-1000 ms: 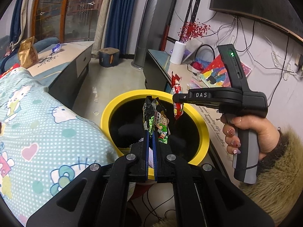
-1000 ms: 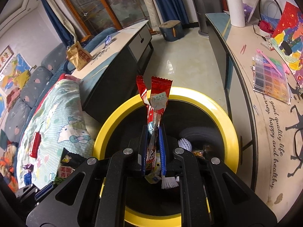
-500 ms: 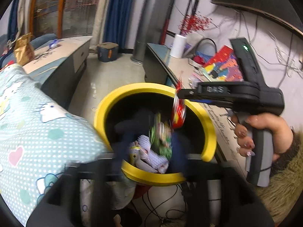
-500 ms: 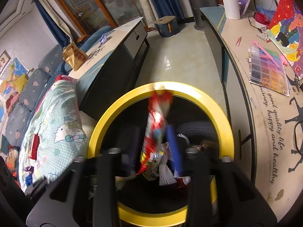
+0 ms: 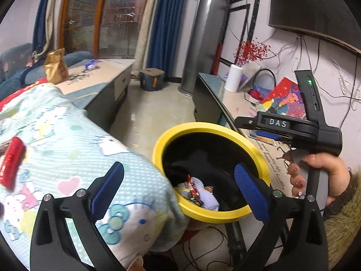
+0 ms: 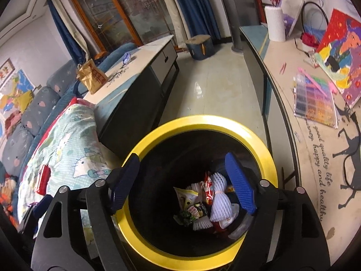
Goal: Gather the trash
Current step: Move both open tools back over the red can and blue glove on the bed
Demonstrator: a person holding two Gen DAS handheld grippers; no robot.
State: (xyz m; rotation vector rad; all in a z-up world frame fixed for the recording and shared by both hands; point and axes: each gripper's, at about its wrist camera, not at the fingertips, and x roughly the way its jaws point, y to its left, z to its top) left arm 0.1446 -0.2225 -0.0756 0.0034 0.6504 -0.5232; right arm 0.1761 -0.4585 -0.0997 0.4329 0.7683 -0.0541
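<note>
A black bin with a yellow rim (image 5: 212, 127) (image 6: 203, 122) stands between the sofa and the TV cabinet. Inside lie a red wrapper (image 6: 208, 189), a green wrapper (image 6: 185, 216), a white foam net (image 6: 217, 201) and other packets. My left gripper (image 5: 179, 189) hangs over the bin's near-left rim and the quilt's edge, its jaws opening with nothing between them. My right gripper (image 6: 182, 180) (image 5: 252, 127) is above the bin's mouth, jaws opening and also empty; a hand holds its grip. A red wrapper (image 5: 10, 164) (image 6: 42, 179) lies on the quilt.
A cartoon-print quilt (image 5: 67, 149) covers the sofa at the left. On the coffee table (image 5: 106, 72) behind it are a brown paper bag (image 5: 56, 67) and a small blue wrapper (image 5: 90, 64). The TV cabinet (image 6: 315, 135) at the right holds papers and a white vase (image 6: 275, 23).
Both grippers went from shut on snack wrappers to open, and the green and red wrappers dropped into the bin. The left gripper has swung left and a little up.
</note>
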